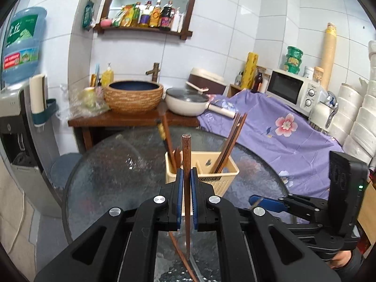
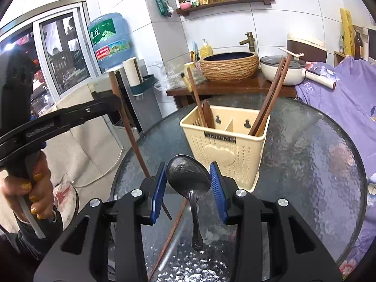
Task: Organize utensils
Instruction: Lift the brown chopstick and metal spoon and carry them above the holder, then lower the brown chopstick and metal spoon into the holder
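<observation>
On the round glass bench [image 2: 305,164], centre frame, the left gripper [image 1: 187,181] pinched a wooden chopstick [image 1: 186,164] and the right gripper [image 2: 188,183] clamped a metal spoon [image 2: 188,176] before the cream utensil caddy [image 2: 225,145]; the rounded bowl could slip loose.

Both views were bright and evenly lit by soft indoor light; the glass table [image 2: 305,164] caught white glare near the bottom edge; shadows stayed faint; the fisheye bent the wall tiles [image 1: 235,23] and blackened the corners; focus held sharp, with slight softness at the rims.
</observation>
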The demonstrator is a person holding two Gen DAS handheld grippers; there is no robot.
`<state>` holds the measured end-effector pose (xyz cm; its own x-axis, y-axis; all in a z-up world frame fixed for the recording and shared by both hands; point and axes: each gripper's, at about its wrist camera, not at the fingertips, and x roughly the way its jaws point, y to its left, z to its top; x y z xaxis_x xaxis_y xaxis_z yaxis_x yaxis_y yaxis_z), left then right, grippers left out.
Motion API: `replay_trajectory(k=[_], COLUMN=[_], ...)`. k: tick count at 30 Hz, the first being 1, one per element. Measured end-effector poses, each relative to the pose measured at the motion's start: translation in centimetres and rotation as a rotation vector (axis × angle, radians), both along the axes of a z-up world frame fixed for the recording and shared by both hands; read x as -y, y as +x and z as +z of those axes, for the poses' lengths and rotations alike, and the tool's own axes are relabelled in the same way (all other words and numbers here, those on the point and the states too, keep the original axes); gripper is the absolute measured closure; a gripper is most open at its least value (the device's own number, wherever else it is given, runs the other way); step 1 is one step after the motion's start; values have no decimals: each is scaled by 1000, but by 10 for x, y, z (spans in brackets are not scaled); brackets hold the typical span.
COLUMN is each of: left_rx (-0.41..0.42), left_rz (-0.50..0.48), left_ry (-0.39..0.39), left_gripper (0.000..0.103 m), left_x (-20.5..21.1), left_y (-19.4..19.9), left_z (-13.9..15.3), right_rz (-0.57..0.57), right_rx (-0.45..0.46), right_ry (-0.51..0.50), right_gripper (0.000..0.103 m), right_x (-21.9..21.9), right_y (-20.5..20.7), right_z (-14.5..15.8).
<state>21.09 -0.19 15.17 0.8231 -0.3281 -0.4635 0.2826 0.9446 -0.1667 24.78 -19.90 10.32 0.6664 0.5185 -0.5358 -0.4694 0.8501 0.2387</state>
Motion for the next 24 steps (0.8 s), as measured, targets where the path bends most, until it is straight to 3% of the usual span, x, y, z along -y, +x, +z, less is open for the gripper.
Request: replay_trajectory(k=[9, 17, 24], left_rx=[64, 136, 130], left_rz=[-17, 73, 140], left_ry=[-6, -27, -77], left_gripper=[97, 97, 97], left_x=[7, 4, 4], left_y=[10, 36, 73], left_z=[53, 100, 115], right_rz=[-29, -102, -183], right_rx=[58, 154, 184], right_ry=[-3, -23, -20], right_gripper=[65, 65, 65], right_x=[4, 2, 7], right_y=[20, 43, 78], right_z=[43, 89, 107])
